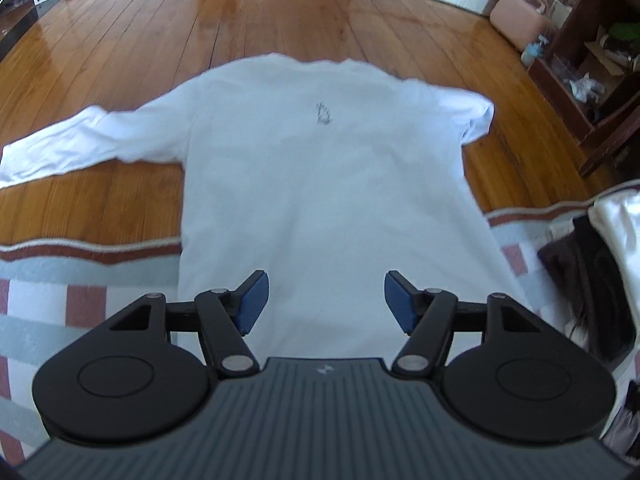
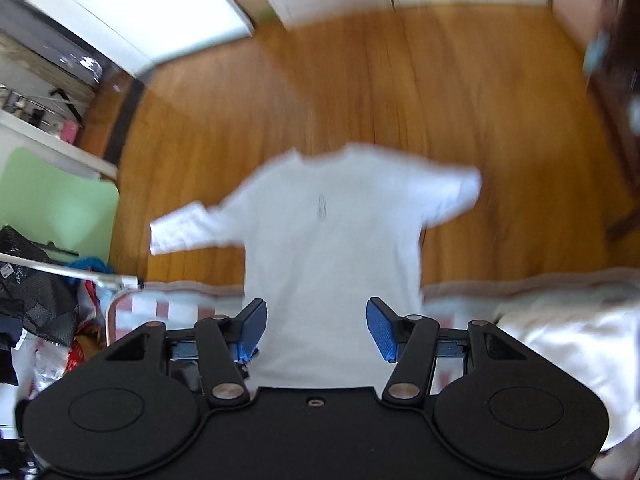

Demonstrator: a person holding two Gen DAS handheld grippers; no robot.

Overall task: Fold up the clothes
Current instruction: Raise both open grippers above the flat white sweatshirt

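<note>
Both pairs of jaws stand spread, holding nothing: our left gripper (image 1: 326,304) and right gripper (image 2: 316,328) hang above the hem of the white shirt (image 1: 320,184). It lies flat, its lower part on a checked rug (image 1: 60,280), its collar toward twelve o'clock on the wooden floor (image 1: 160,40). Our right view is badly smeared (the chest print barely reads). Only the left view shows, at two o'clock, a dark shelf (image 1: 600,60) holding small items we cannot identify.
</note>
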